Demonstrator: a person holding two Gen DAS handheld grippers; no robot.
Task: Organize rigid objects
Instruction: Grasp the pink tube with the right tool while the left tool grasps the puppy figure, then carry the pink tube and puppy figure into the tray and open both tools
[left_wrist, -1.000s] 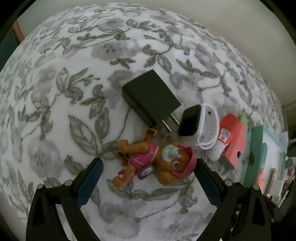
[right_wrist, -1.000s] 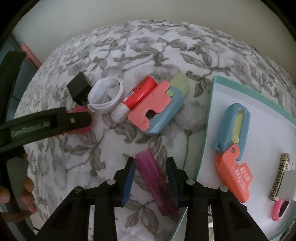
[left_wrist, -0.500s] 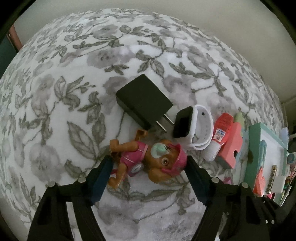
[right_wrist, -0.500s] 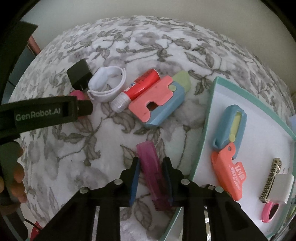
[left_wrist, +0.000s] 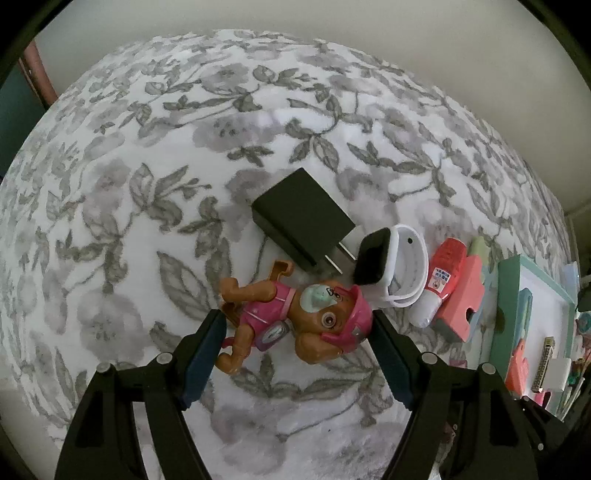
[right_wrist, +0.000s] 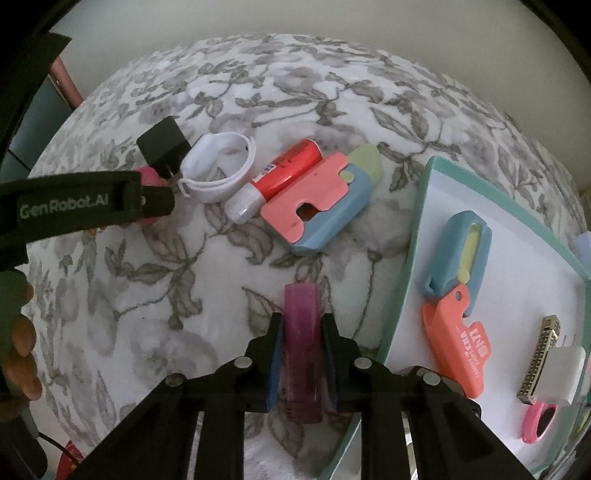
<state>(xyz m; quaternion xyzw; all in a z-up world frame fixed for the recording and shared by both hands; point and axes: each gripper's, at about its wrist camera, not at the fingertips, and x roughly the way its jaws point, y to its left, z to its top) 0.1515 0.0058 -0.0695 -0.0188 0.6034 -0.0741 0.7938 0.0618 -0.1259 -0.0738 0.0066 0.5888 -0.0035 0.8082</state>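
Surface: a white fleece blanket (left_wrist: 155, 155) printed with grey leaves and flowers, soft and giving, so things press into it.
Left gripper (left_wrist: 297, 350): fingers apart, straddling a brown plastic toy puppy in a pink outfit and pink cap (left_wrist: 291, 319); the pads look to stand just beside its feet and its cap, and I cannot tell whether they touch.
Toy puppy, handling: likely light, hard and knobbly; the limbs could slip or twist, so the torso and head seem the safer hold.
Far of the puppy: a black rectangular plug charger (left_wrist: 301, 216), then to the right a white wristband watch with a black face (left_wrist: 391, 264).
Right gripper (right_wrist: 302, 354): fingers clamped on a translucent magenta plastic bar (right_wrist: 301, 328), gripped across its narrow sides, near the tray's left edge.
Magenta bar, handling: stiff, smooth, probably light; could slide lengthwise.
Destination, judged: the teal-rimmed white tray (right_wrist: 417, 236) at right, already carrying small items.
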